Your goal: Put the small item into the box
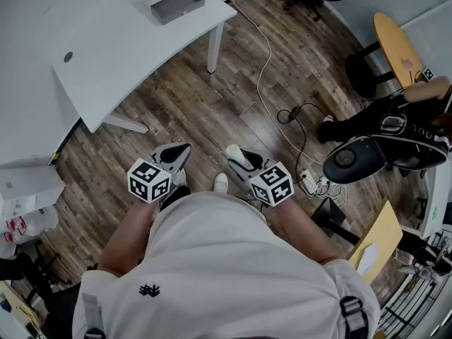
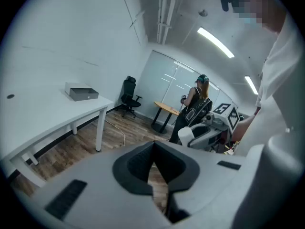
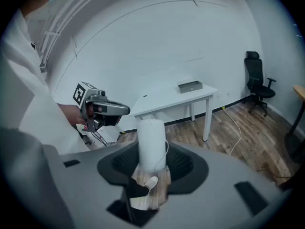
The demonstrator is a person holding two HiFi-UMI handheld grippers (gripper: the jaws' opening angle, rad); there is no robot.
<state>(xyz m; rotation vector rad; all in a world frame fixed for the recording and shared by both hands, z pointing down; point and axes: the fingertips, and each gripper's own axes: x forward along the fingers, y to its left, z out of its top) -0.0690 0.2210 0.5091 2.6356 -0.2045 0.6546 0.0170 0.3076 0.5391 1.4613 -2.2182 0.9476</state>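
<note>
White and cylindrical, the small item (image 3: 151, 144) stands upright between my right gripper's (image 1: 238, 159) jaws, which are spread wide and clamped on it. Its lower end is hidden in them. My left gripper (image 2: 153, 151) has its jaws pressed together, empty. Far off, well apart, the grey box (image 3: 190, 86) sits on the white table (image 3: 162, 101).

Light: bright, even, ceiling strips (image 2: 215, 42) high right of the bench (image 2: 52, 123) | soft shadows | your edges fisheye-bent, vignetted | right tongs (image 3: 151, 151) blurred
</note>
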